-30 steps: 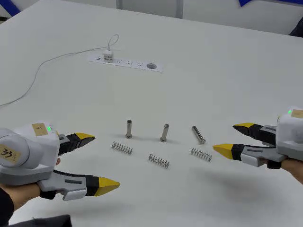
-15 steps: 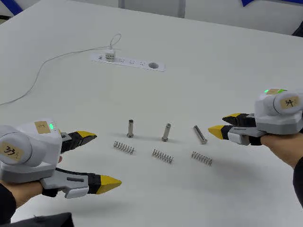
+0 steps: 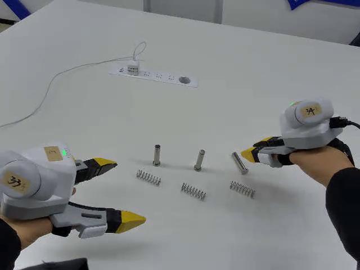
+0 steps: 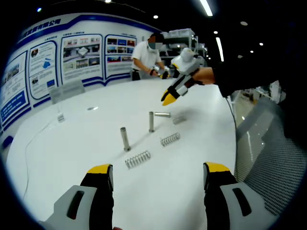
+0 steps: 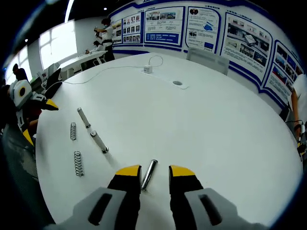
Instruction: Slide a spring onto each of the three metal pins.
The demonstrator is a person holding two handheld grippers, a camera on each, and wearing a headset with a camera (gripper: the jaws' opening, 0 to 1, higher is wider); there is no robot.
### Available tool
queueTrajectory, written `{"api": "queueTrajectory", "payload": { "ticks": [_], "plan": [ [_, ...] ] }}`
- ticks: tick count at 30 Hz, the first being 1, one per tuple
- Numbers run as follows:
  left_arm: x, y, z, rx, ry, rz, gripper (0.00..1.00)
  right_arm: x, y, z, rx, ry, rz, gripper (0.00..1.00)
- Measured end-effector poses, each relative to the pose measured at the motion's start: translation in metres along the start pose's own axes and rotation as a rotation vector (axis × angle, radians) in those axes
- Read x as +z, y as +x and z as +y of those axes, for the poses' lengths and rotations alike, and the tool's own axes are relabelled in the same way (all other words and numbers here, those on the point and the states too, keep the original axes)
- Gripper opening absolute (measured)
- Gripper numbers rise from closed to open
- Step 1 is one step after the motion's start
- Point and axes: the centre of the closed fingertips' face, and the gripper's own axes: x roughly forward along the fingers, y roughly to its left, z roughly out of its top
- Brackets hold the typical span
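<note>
Two metal pins stand upright on the white table: the left pin (image 3: 157, 154) and the middle pin (image 3: 199, 160). The third pin (image 3: 239, 162) lies flat at the right. One spring lies in front of each: left spring (image 3: 148, 178), middle spring (image 3: 193, 191), right spring (image 3: 242, 189). My right gripper (image 3: 248, 154) is low over the lying pin. In the right gripper view that pin (image 5: 148, 174) sits between the narrowly open jaws of my right gripper (image 5: 154, 168), with a gap on both sides. My left gripper (image 3: 119, 191) hovers wide open at the near left, holding nothing.
A white power strip (image 3: 153, 75) with a plugged-in cable (image 3: 56, 79) lies at the far side of the table. People stand at other tables in the background (image 4: 146, 55).
My right gripper has moved left and away from me to the lying pin, rolled over, and its jaws have narrowed. The left gripper has stayed put.
</note>
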Motion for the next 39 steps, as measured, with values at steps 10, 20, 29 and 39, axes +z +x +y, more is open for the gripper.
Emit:
{"api": "queueTrajectory", "payload": {
  "ticks": [10, 20, 29, 39],
  "plan": [
    [-0.001, 0.000, -0.001, -0.002, -0.007, -0.001, 0.77, -0.005, 0.021, 0.001, -0.011, 0.035, 0.082, 0.20],
    [-0.001, 0.001, 0.000, -0.002, -0.015, -0.004, 0.77, -0.010, 0.033, 0.001, -0.027, 0.083, 0.138, 0.16],
    [-0.001, 0.001, 0.001, 0.000, -0.016, -0.007, 0.77, -0.015, 0.039, 0.001, -0.047, 0.119, 0.177, 0.13],
    [-0.001, 0.001, 0.002, 0.001, -0.020, -0.011, 0.77, -0.022, 0.042, 0.002, -0.054, 0.125, 0.209, 0.11]
  ]
}}
